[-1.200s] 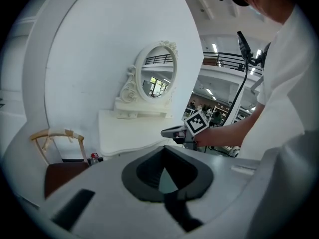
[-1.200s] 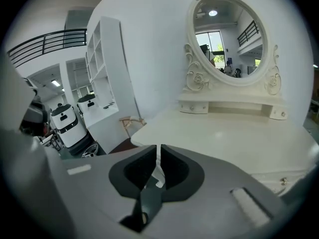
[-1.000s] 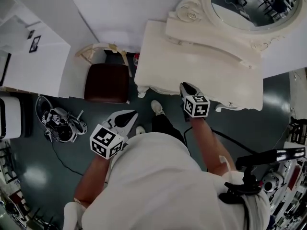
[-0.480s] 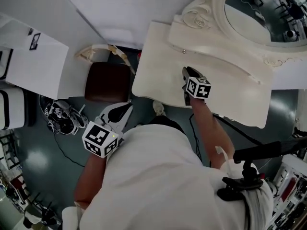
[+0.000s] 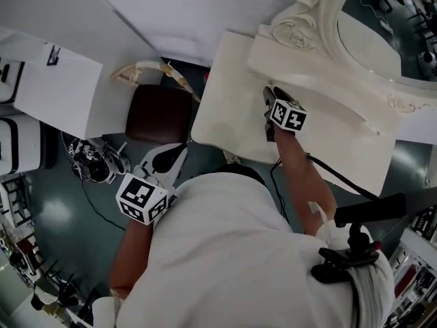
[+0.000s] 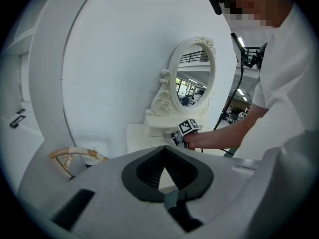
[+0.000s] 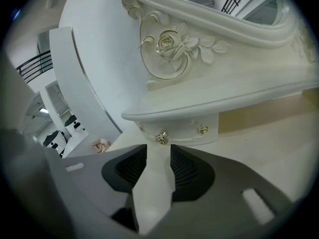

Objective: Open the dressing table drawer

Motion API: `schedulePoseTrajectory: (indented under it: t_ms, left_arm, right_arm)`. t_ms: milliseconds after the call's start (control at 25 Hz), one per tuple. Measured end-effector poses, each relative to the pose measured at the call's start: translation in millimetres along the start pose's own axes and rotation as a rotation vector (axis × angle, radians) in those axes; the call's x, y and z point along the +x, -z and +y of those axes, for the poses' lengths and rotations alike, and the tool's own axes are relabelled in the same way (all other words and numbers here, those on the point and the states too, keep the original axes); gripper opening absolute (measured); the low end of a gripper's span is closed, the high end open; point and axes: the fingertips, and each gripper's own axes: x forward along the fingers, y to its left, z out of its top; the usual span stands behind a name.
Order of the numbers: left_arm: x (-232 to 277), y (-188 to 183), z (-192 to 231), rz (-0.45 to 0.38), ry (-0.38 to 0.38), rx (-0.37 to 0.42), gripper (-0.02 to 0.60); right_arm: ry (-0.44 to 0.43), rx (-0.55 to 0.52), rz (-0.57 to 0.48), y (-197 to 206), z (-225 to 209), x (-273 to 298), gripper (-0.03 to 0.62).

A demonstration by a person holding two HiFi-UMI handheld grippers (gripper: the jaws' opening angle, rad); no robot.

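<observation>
In the head view we see the dressing table (image 5: 229, 108) in the upper middle of the frame, cream-white, with its oval mirror (image 5: 389, 19) in the upper right corner. The right gripper (image 5: 270, 96) is above the table top, close to the middle of the frame, and it points toward the carved base under the mirror. In the right gripper view the drawer (image 7: 183, 128) is a small white one just below the shelf that carries the carved rose (image 7: 172, 44), a little under the centre of the frame. It is closed and has two small metal knobs. The left knob (image 7: 161, 137) stands just beyond the tips of this gripper, near them but not between the pads. The jaws of the right gripper have just been opening and now stand wide apart. We see only the pale table top through the gap, so they hold nothing. The left gripper (image 5: 176, 156) is at the lower left of the head view, off the table and above the dark floor, just below a stool with a brown seat (image 5: 156, 115). In the left gripper view its tips come together at the top and leave only a narrow triangle lower down. Nothing is between them, and the mirror and the right gripper are well apart from it, in the centre of that frame
</observation>
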Motion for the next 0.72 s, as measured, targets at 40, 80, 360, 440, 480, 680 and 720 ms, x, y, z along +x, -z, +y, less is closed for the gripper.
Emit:
schedulePoseTrajectory:
  t_ms: [40,80,360,440,480,680,720]
  left_arm:
    - [2,-1,2,0.004,-0.004,-0.002,0.003]
    - [4,-2,4,0.007,-0.008,-0.004,0.003]
    - [14,-6,9,0.021,-0.012,-0.009,0.003]
    - [15,-6,10,0.024,-0.012,-0.008,0.003]
    - [15,-6,10,0.025,-0.013,-0.009,0.003]
    - [13,-4,14,0.023,-0.021,-0.02,0.003]
    - [13,-4,14,0.023,-0.022,-0.023,0.003]
  right_arm:
    - [0.0,0.006,0.003,-1,-1,4,0.152]
    - [0.0,0.012,0.006,-1,-3,7,0.158]
    - [-0.004,0.054,-0.003,-10,-6,21,0.163]
    - [-0.008,0.061,-0.006,-11,-6,23,0.159]
    - [-0.011,0.065,-0.007,-11,-6,24,0.155]
    - [0.01,0.071,-0.007,-15,-6,23,0.123]
    - [0.012,0.066,-0.007,-16,-5,23,0.119]
